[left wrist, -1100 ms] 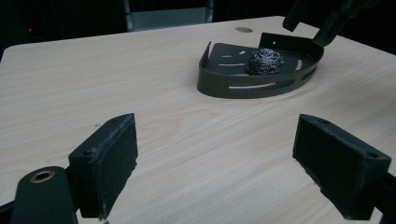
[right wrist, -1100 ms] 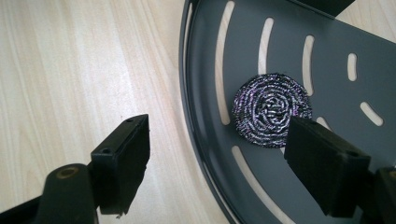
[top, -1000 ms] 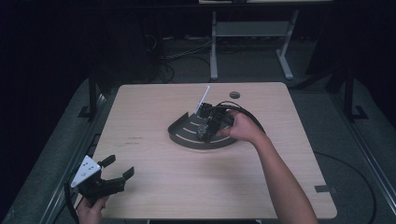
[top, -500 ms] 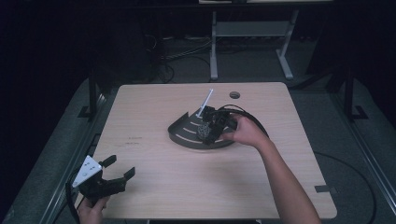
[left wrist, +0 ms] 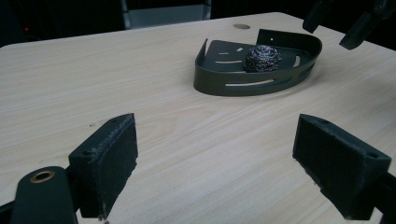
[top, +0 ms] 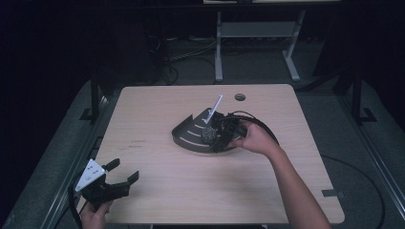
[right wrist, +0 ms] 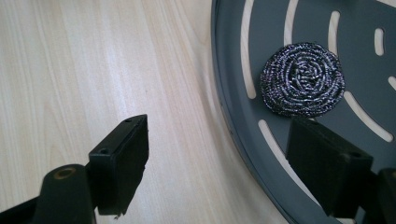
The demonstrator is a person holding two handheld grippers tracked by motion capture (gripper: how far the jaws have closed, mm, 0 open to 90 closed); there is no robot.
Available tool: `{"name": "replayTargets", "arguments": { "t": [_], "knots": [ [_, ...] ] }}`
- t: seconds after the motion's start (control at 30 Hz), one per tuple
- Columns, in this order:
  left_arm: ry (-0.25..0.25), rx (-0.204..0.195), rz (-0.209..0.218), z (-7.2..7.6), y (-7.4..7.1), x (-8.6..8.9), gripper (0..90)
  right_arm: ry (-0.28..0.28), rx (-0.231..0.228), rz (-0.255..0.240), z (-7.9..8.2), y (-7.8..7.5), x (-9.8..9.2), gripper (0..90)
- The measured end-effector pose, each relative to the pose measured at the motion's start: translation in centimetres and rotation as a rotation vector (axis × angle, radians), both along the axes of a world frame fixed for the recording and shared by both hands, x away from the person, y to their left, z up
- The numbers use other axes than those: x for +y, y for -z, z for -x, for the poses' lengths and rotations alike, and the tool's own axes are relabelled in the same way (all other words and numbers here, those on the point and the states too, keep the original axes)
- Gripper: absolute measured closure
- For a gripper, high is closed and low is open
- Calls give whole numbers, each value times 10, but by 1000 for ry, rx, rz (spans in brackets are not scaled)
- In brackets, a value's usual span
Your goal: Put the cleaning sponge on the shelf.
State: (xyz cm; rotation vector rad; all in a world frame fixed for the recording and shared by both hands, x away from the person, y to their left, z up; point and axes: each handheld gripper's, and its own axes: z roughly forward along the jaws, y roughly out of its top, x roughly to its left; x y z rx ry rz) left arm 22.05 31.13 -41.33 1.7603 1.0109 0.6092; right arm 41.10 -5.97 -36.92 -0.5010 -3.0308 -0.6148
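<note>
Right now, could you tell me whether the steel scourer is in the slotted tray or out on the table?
In. The steel scourer lies on the floor of the slotted tray, inside its raised rim, ahead of the open right claw.

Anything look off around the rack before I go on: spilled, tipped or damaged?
Nothing stands out. The steel wool scourer lies intact inside the dark slotted rack, which sits flat on the table. The right gripper is open above the rack's rim.

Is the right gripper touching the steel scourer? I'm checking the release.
Apart: in the right gripper view the right gripper stands open, with dark tray showing between its pads and the steel scourer.
</note>
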Motion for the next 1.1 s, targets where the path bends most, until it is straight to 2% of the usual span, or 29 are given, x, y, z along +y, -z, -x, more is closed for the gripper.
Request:
{"name": "replayTargets", "arguments": {
  "t": [0.53, 0.73, 0.9, 1.1],
  "knots": [
    [3, 0, -5, 0, 1, -1, 132, -2, 1, 10, 13, 8, -9, 203],
    [5, 0, -8, 0, 1, -2, 132, 0, 1, -1, 17, 10, -15, 203],
    [5, 1, -9, 0, 1, -2, 132, 4, 12, 20, 20, 14, -18, 195],
    [2, 2, -11, 0, 1, -2, 132, -9, 4, 30, 24, 14, -18, 195]
  ]
}}
